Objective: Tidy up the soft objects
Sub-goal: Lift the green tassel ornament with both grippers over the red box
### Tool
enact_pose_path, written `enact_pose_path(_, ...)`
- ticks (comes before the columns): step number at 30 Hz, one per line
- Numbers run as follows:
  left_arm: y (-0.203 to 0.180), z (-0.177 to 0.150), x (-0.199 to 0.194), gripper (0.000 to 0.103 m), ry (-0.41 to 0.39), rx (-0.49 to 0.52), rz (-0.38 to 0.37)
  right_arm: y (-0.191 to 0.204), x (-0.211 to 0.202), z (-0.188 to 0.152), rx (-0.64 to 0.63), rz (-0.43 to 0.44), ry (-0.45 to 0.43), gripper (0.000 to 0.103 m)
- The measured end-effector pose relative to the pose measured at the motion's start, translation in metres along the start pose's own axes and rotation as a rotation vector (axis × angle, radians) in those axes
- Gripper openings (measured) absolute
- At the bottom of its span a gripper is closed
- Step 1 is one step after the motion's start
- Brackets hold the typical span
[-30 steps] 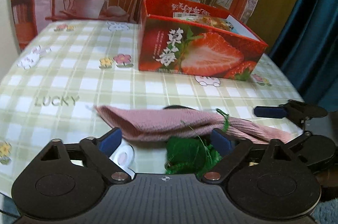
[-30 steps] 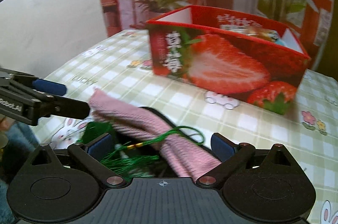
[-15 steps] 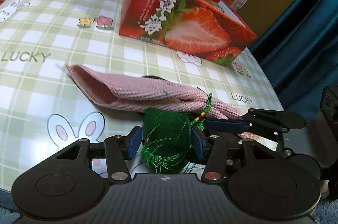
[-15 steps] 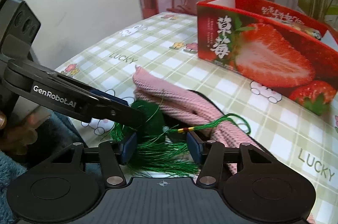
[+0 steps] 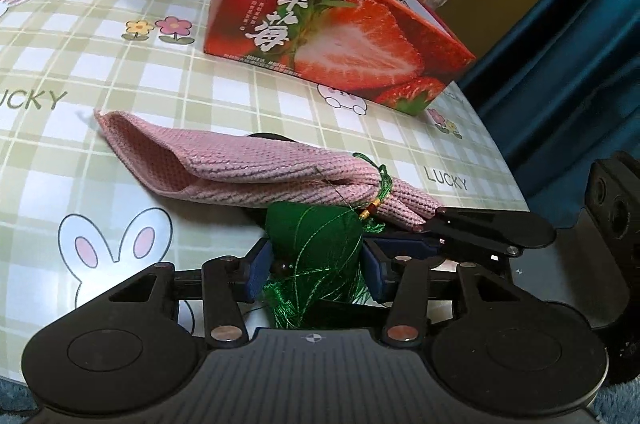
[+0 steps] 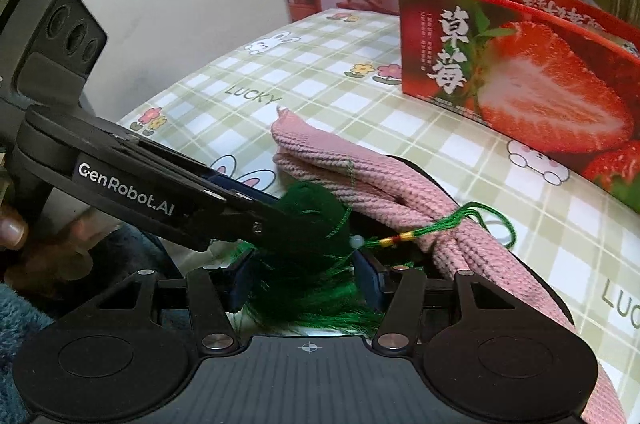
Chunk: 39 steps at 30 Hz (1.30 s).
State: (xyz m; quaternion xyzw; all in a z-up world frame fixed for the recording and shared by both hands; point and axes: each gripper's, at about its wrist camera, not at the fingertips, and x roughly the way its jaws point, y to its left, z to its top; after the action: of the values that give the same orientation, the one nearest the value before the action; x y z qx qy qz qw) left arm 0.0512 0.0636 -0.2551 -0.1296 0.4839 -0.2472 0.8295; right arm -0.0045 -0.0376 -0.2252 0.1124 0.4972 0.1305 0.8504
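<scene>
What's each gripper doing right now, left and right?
Left gripper: closed on the green tassel, fingers still closing slightly.
Right gripper: closed on the same green tassel.

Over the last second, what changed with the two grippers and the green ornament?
Both grippers came down and closed in from wide open. The left gripper now clamps the green pouch, and its jaws are closing the last bit. The right gripper is shut on the green tassel. The pink knitted cloth, with the ornament's cord looped over it, and the strawberry box stayed put on the table.
</scene>
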Motion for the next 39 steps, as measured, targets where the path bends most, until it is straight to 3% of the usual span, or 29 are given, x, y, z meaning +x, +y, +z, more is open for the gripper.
enact_pose_path(5,-0.006,0.007,-0.012,0.050,-0.043,0.035,-0.016,0.000,-0.006,0.001,-0.001,-0.006,-0.029,0.044)
enact_pose_path(13,-0.042,0.050,-0.048,0.050,-0.168,0.162,-0.077,-0.003,-0.050,0.020,-0.033,-0.055,-0.198,0.044)
enact_pose_path(23,-0.069,0.116,-0.060,0.050,-0.285,0.216,-0.106,-0.030,-0.086,0.083,-0.131,-0.140,-0.316,0.044)
enact_pose_path(35,-0.086,0.205,-0.044,0.051,-0.409,0.278,-0.068,-0.086,-0.083,0.169,-0.224,-0.232,-0.418,0.044)
enact_pose_path(39,-0.087,0.224,-0.033,0.058,-0.428,0.285,-0.062,-0.102,-0.073,0.189,-0.235,-0.265,-0.444,0.044)
